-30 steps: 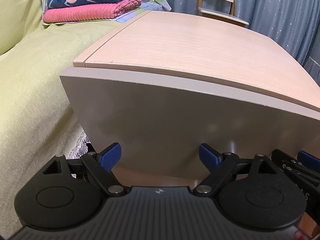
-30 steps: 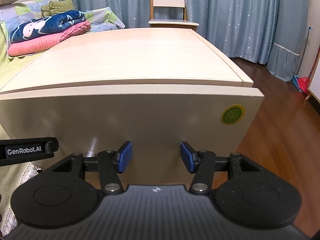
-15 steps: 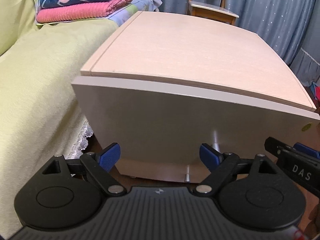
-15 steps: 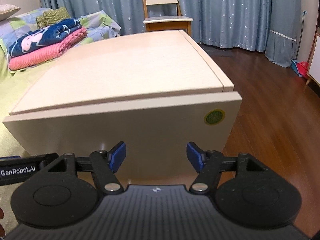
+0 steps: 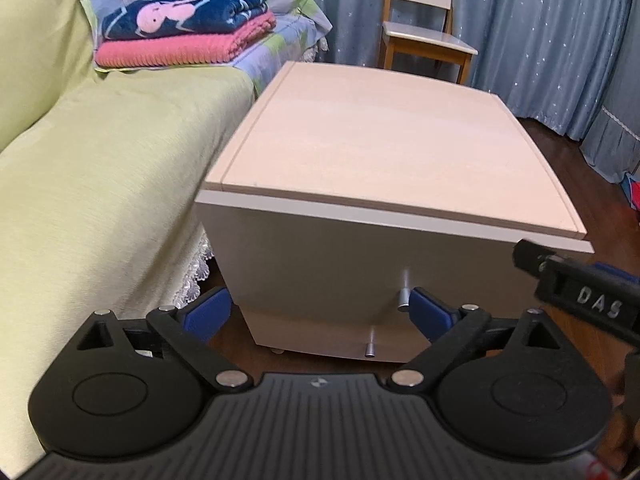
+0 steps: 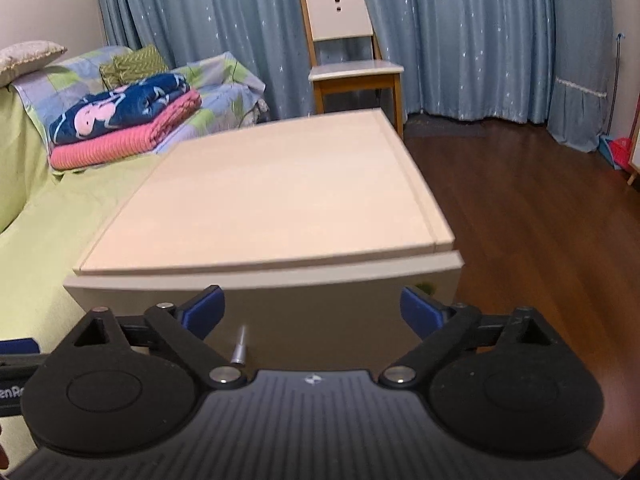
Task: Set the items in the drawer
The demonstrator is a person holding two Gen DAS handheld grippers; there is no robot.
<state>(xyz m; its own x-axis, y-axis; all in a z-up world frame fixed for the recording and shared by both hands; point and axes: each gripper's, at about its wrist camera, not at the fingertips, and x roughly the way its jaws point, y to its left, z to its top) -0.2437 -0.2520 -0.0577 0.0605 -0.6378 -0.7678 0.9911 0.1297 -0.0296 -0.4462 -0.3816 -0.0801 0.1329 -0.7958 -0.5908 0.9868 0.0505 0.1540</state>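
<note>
A: Pale wood, that cabinet (image 5: 384, 160), with a grey drawer (image 5: 360, 256) front facing both cameras. The drawer is shut, its top edge flush under the cabinet's top.

B: Where does it sit against the left hand-held gripper (image 5: 320, 312)?

A: Straight ahead and just beyond the blue fingertips (image 5: 208, 312). That hand-held gripper is spread wide and holds nothing. In the left wrist view 2 small metal knobs (image 5: 403, 299) show low on the front; the upper one is just beside the right-side fingertip, though I cannot tell whether they touch.

B: And the right hand-held gripper (image 6: 316, 308)?

A: Also wide and empty. In its own view the drawer front fills the gap between its fingertips (image 6: 420, 310), with 1 knob low and left of centre, close to the left-side pad. It is apart from the front, not gripping anything.

B: Can each see the other?

A: Yes. A black bar of the right one, lettered "DAS", crosses the right edge of the left wrist view, level with the drawer front. A sliver of the left one shows at the left edge of the right wrist view.

B: Surroundings?

A: A bed (image 5: 100, 168) with a green cover lies close along the cabinet's left side, folded blankets (image 6: 124, 124) at its far end. A chair (image 6: 348, 52) stands behind the cabinet before blue curtains (image 6: 480, 32). The floor (image 6: 540, 220) is dark wood.
</note>
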